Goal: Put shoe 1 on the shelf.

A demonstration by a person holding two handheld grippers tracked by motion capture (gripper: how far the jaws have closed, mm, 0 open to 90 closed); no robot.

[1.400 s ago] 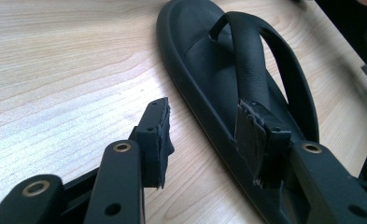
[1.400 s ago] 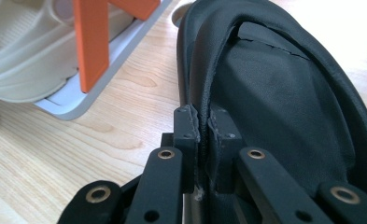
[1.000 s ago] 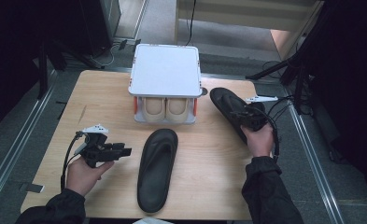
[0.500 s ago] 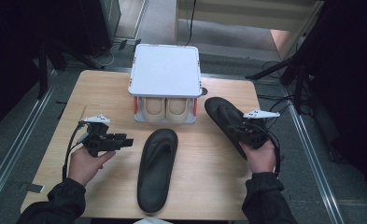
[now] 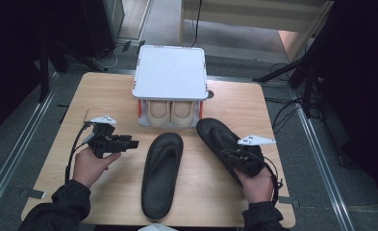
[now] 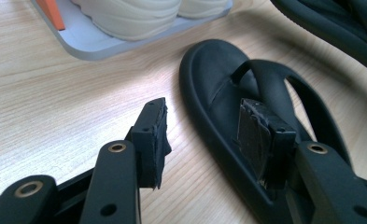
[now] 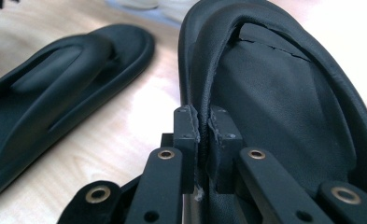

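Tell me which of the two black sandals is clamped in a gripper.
The right-hand black sandal, pinched at its strap by the right gripper. The middle sandal lies free on the table.

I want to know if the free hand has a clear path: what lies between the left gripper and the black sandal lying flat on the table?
Nothing: in the high view, bare wooden table separates the left gripper from the flat sandal.

Rack [image 5: 170,77] with white lid stands at far edge of tabletop [image 5: 234,202], middle, blocking way there. Flat sandal [image 5: 161,173] lies mid-table, reaching near edge. Second sandal [image 5: 225,144] takes right-centre. Bare wood along left edge, far-left corner, far-right corner and right edge: room to pass.
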